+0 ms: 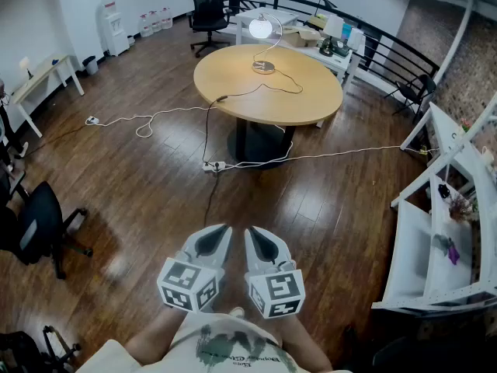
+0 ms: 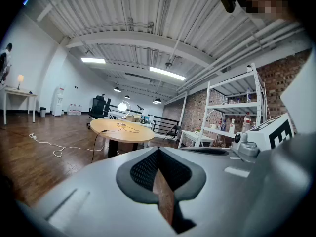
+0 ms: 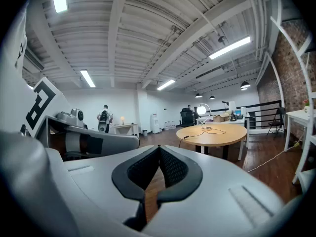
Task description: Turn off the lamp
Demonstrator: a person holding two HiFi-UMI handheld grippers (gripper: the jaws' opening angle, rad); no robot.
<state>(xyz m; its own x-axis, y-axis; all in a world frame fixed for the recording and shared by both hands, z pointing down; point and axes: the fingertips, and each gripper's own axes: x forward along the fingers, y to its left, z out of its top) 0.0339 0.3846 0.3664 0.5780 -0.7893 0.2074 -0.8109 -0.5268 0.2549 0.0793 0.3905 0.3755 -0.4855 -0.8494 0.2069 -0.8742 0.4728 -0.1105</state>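
The lamp stands lit at the far side of a round wooden table. It has a glowing white globe on a curved stem and a metal base. Its cord runs over the table and down to the floor. Both grippers are held low near the person's body, far from the table. The left gripper and the right gripper are side by side, both shut and holding nothing. In the left gripper view the lamp glows beyond the left gripper. The right gripper view shows the lamp past the right gripper.
A power strip and white cables lie on the wood floor before the table. A black office chair is at the left, white shelving at the right. A white desk and railing stand behind the table. A person stands far off.
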